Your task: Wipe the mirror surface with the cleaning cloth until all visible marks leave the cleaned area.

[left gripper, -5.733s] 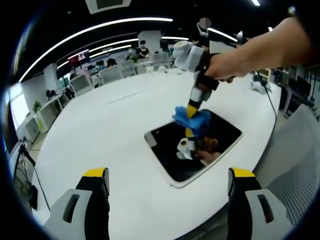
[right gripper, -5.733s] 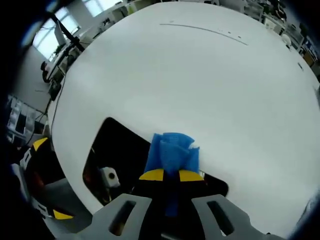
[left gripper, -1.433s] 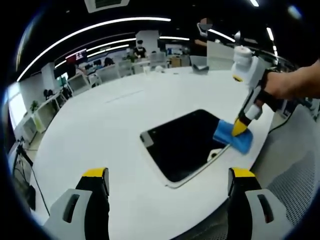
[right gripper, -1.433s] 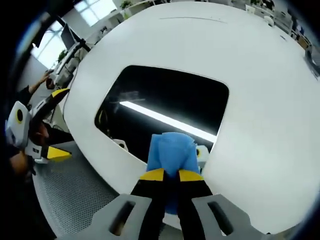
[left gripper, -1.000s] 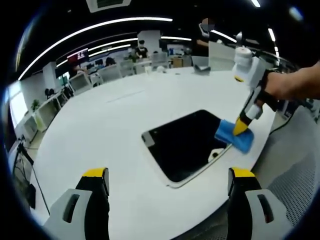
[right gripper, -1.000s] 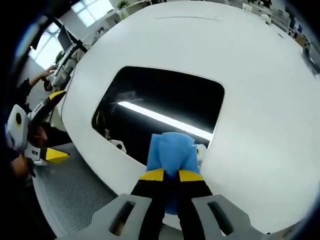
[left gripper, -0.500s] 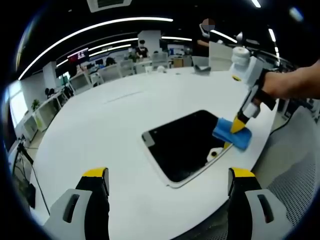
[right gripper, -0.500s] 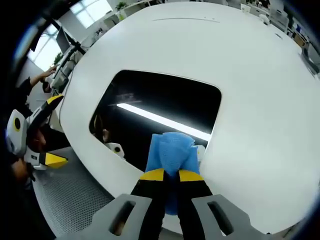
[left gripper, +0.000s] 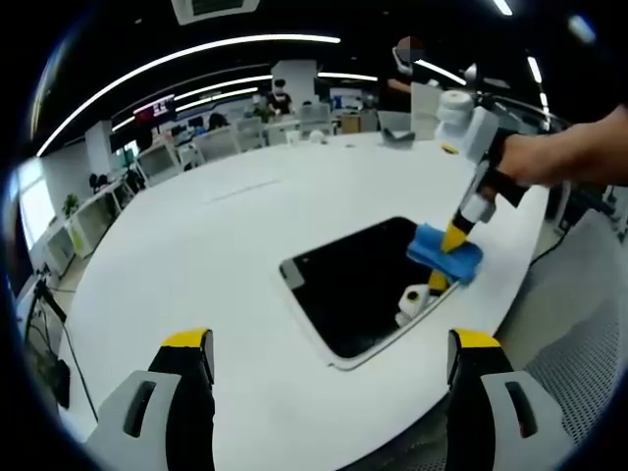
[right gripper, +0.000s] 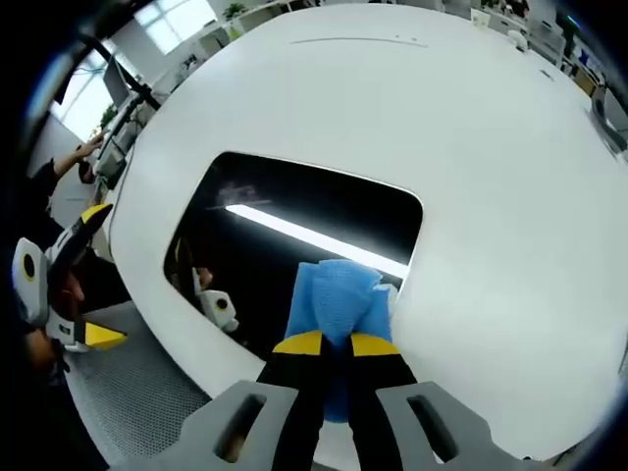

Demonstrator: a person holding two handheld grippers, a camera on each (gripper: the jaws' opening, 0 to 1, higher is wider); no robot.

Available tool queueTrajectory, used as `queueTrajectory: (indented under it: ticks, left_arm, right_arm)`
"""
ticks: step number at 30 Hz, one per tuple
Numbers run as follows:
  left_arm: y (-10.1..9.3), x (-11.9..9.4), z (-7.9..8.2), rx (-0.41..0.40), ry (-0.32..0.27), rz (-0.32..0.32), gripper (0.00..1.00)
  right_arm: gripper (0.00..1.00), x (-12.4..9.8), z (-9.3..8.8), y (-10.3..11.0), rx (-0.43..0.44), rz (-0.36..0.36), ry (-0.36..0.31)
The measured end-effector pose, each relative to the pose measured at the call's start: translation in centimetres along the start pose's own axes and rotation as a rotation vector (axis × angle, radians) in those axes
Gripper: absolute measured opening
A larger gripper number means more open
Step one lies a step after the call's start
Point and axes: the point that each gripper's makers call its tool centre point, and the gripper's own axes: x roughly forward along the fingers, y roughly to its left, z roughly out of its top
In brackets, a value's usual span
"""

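Pinching a folded blue cloth [right gripper: 339, 302] between closed jaws, our right gripper [right gripper: 336, 345] presses it onto the mirror [right gripper: 285, 255] at the edge nearest that gripper, where dark glass meets the white frame. We hold the cloth bunched and short beyond the yellow tips, which, we judge, lets the jaws push down on the glass without the fabric flopping loose.

From the left gripper view the same gripper [left gripper: 453, 238] comes in from the right, steeply tilted, a hand [left gripper: 549, 162] gripping its handle, with the cloth [left gripper: 444, 252] flat against the mirror's far right corner. That steep angle looks chosen to put weight behind the wipe.

Our left gripper [left gripper: 329, 365] hangs back with its jaws spread wide and nothing between them, off the table's near edge and well apart from the mirror [left gripper: 363, 285]. We take it that it stays clear so the whole pane remains in sight.

The mirror lies flat on the round white table [left gripper: 196, 255], toward its near right side, its surface reflecting a ceiling light strip [right gripper: 314, 235] and the gripper above it. A faint pale smudge [right gripper: 235, 194] shows near the far left corner in the right gripper view; whether it is a mark or a reflection we cannot tell, so we judge the wiping unfinished.
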Motion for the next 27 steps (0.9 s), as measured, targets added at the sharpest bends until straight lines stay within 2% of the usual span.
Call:
queueTrajectory:
  ticks: [16,27]
  left_arm:
    - [-0.1,0.1,-0.2,-0.003,0.003,-0.005,0.99]
    - [-0.1,0.0,-0.2,-0.005,0.001,-0.010,0.99]
  right_arm:
    - [0.02,0.1,1.7,-0.5,0.000,-0.012,-0.010]
    - [0.02,0.7,3.6,-1.4,0.004,-0.022,-0.008]
